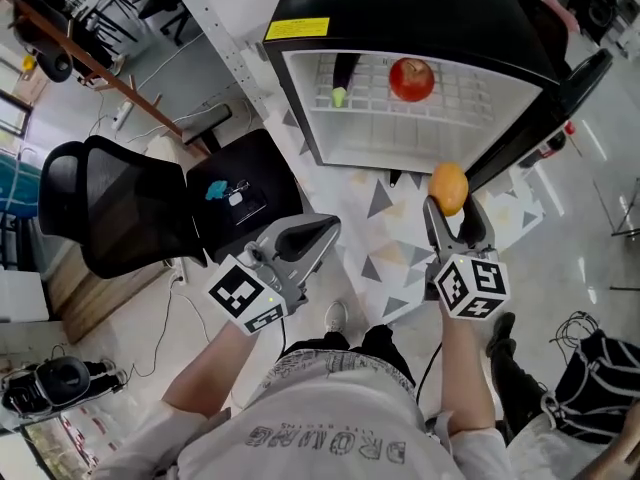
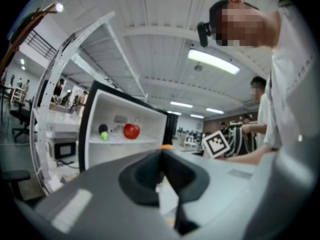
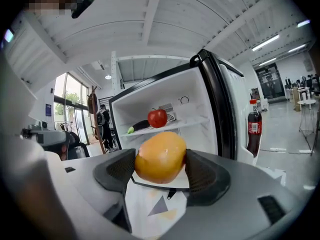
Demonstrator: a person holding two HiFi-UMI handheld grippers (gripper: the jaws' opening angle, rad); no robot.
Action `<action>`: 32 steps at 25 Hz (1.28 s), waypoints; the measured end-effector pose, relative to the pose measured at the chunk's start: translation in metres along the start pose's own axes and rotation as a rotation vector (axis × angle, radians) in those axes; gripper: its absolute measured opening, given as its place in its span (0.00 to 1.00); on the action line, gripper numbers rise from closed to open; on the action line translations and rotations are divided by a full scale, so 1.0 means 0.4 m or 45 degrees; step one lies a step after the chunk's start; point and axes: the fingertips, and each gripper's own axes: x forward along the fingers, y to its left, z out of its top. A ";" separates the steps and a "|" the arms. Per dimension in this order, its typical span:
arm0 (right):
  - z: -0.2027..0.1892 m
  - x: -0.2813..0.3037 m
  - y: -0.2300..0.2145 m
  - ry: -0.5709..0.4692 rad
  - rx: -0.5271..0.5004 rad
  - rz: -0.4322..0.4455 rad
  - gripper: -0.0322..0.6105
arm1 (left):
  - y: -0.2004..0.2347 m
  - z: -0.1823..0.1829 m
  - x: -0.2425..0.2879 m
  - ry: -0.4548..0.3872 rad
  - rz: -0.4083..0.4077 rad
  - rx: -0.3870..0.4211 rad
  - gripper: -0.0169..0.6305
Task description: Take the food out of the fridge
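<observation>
Short-sleeved pale grey T-shirt (image 1: 330, 423) with darker printed lettering, black trousers (image 1: 350, 346), a white shoe (image 1: 336, 316). The left gripper (image 1: 331, 225) and right gripper (image 1: 449, 204) have grey shells and black jaw pads, each bearing a white cube (image 1: 248, 294) with black square markers

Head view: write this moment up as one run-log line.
right gripper: shut on orange, in front of fridge | left gripper: shut, empty | fridge: open | inside: apple, eggplant
</observation>
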 end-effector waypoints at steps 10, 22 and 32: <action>0.058 -0.105 0.041 -0.055 -0.006 0.054 0.55 | -0.046 0.018 -0.019 -0.035 -0.005 0.010 0.04; 0.091 -0.174 0.080 -0.084 0.010 0.105 0.55 | -0.074 0.033 -0.024 -0.057 -0.005 0.022 0.04; 0.110 -0.197 0.087 -0.096 -0.003 0.112 0.55 | -0.078 0.035 -0.025 -0.065 -0.002 0.019 0.04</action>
